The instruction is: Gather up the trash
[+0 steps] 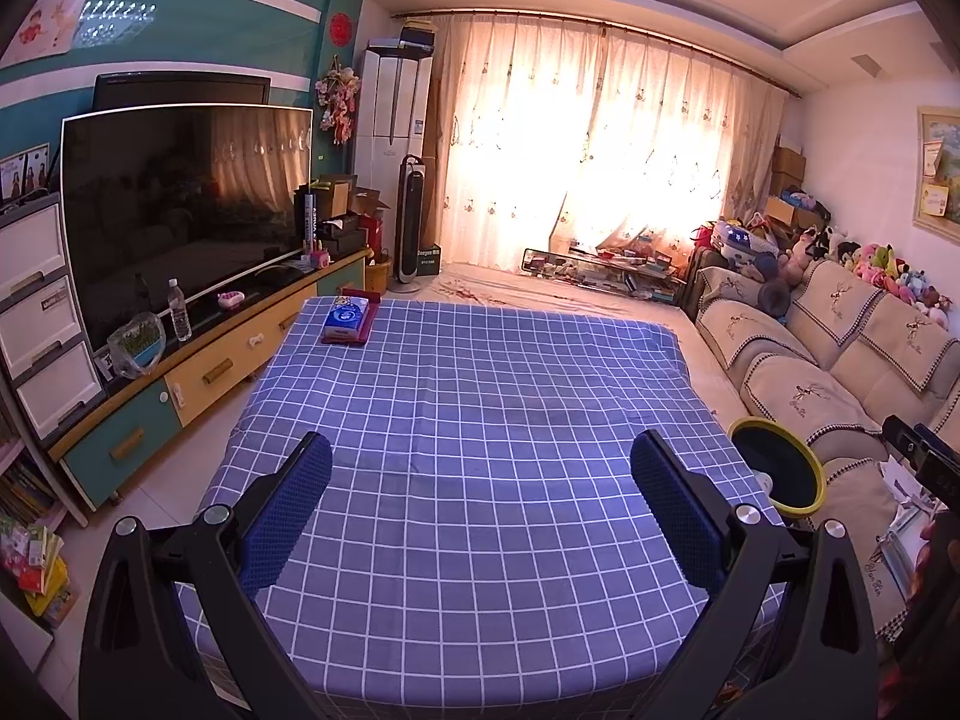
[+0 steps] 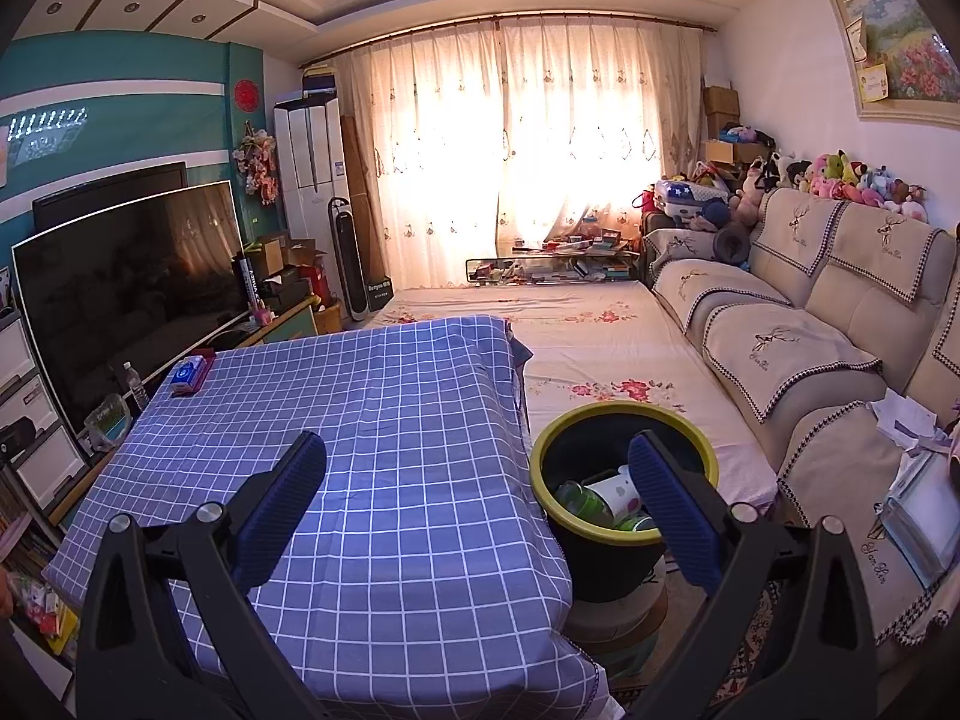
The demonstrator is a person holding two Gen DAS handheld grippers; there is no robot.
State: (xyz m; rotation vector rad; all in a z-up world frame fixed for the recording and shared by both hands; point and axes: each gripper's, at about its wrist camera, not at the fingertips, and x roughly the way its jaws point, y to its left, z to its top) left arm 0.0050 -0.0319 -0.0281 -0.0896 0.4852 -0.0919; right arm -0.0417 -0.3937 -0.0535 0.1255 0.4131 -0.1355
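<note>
A black bin with a yellow rim stands right of the table, on a stack of round boxes. Inside it lie a green bottle and a white cup. In the left wrist view the bin shows at the table's right edge. My left gripper is open above the blue checked tablecloth, nothing between its fingers. My right gripper is also open and empty, straddling the table's right edge, its right finger over the bin. Part of the other gripper pokes in at the right of the left wrist view.
A blue tissue pack on a red tray lies at the table's far left corner. A TV on a low cabinet with a water bottle runs along the left. A beige sofa with papers lines the right.
</note>
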